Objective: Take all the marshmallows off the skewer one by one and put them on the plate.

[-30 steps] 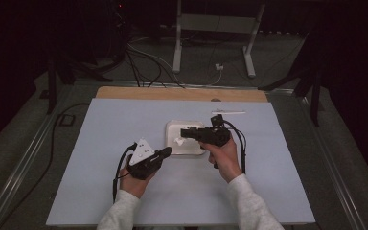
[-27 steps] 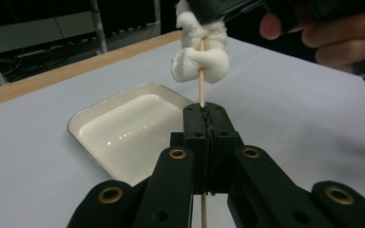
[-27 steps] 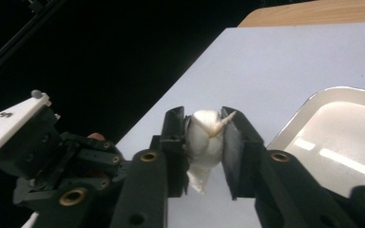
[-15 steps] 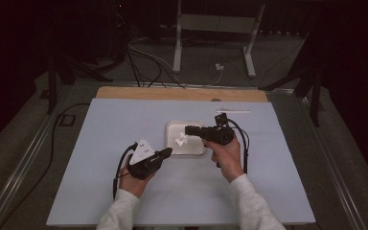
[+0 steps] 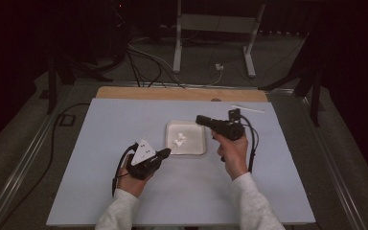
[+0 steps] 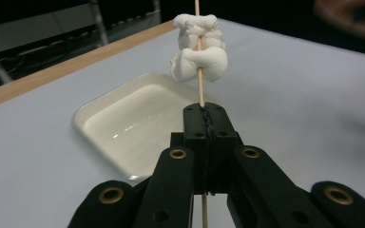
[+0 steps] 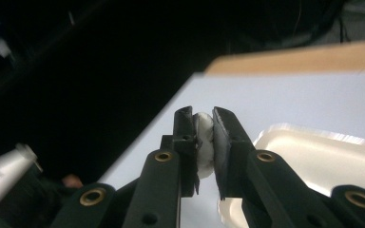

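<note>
1. Above the white tray, the right gripper has lifted and drawn back toward the tray's far right corner since a second ago, when it sat lower over the tray's middle.
2. Its fingers have just been closing and now pinch a white marshmallow, squashed flat between the pads. By my judgement the pick from the tray is done and the piece is ready to be carried to the stick.
3. The left gripper has kept its place at the tray's near left edge. Its fingers are pressed together on a thin wooden skewer, which stands upright over the tray.
4. Two marshmallows already threaded sit stacked on the skewer, clear of the left fingers. The skewer's tip runs out of the top of the left gripper view, so how much bare stick is left cannot be told.
5. The tray lies near the middle of the counter, well apart from every edge. Broad bare surface lies on all sides.
6. The two grippers are near but apart, with the tray between them. The right one probably needs to rise above the skewer's tip before pressing its marshmallow down, which leaves little sideways slack.
</note>
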A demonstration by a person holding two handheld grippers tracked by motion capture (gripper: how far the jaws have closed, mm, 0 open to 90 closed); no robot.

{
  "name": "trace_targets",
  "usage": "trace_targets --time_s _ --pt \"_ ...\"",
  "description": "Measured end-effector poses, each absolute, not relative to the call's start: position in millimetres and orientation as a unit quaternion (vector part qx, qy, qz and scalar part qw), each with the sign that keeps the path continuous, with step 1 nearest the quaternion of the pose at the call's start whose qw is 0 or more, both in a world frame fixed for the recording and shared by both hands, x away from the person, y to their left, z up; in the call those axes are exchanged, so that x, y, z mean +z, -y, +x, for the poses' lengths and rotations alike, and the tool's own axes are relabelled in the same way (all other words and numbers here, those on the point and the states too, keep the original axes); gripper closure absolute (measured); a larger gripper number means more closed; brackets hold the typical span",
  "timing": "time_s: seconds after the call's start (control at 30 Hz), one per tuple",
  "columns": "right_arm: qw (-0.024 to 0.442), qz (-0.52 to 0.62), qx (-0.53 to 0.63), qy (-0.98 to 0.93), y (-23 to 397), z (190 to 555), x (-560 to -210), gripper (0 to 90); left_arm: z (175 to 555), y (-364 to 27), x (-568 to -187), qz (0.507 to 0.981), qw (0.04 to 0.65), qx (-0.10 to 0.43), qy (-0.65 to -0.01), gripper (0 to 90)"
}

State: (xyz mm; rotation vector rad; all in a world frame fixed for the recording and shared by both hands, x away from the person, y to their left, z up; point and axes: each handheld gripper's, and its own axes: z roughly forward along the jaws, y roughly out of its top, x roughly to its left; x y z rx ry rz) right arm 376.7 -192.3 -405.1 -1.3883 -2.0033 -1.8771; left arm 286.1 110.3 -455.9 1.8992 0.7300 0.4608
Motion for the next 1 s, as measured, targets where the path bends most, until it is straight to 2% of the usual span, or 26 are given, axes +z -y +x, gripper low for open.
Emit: trace_targets --time_s 0.17,0.33,0.87,0.97,1.0 --pt "0.005 -0.444 -0.571 0.691 201 377 -405 79.7 288 -111 -453 0.78 0.509 0.187 -0.312 90.0" --pt "0.016 -0.455 -0.553 0.698 197 381 -427 79.3 288 -112 -454 0.778 0.509 0.185 -0.319 90.0" --pt "-0.023 -0.472 -0.449 0.759 165 397 -473 77.0 292 -117 -456 0.768 0.513 0.176 -0.341 90.0" --pt "-0.022 -0.48 -0.436 0.761 161 400 -480 74.7 292 -117 -456 0.767 0.513 0.176 -0.342 90.0" --pt "-0.022 -0.482 -0.435 0.761 160 400 -481 71.5 292 -117 -456 0.767 0.513 0.176 -0.343 90.0"
